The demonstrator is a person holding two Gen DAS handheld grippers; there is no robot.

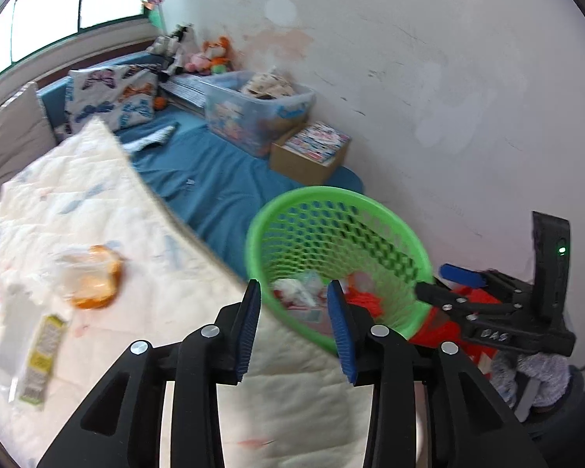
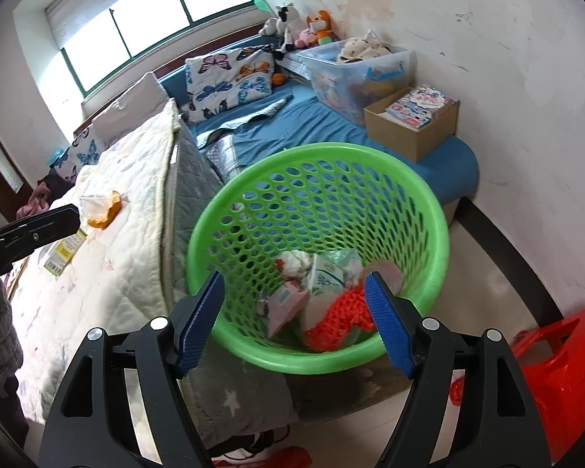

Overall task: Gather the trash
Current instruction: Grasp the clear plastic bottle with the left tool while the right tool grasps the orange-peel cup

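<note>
Where tilted, green basket (image 2: 319,355) mouth toward camera

Raised letters "DAS" stand on the black body of my right gripper (image 1: 429,292), seen from my left wrist camera. The yellow-green wrapper (image 1: 43,355) on the quilt and the magazine cover (image 2: 421,107) in the cardboard box carry print too blurred to read.

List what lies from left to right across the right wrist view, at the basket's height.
Left tongs → bagged orange food → white quilt → green basket → red stool.
</note>
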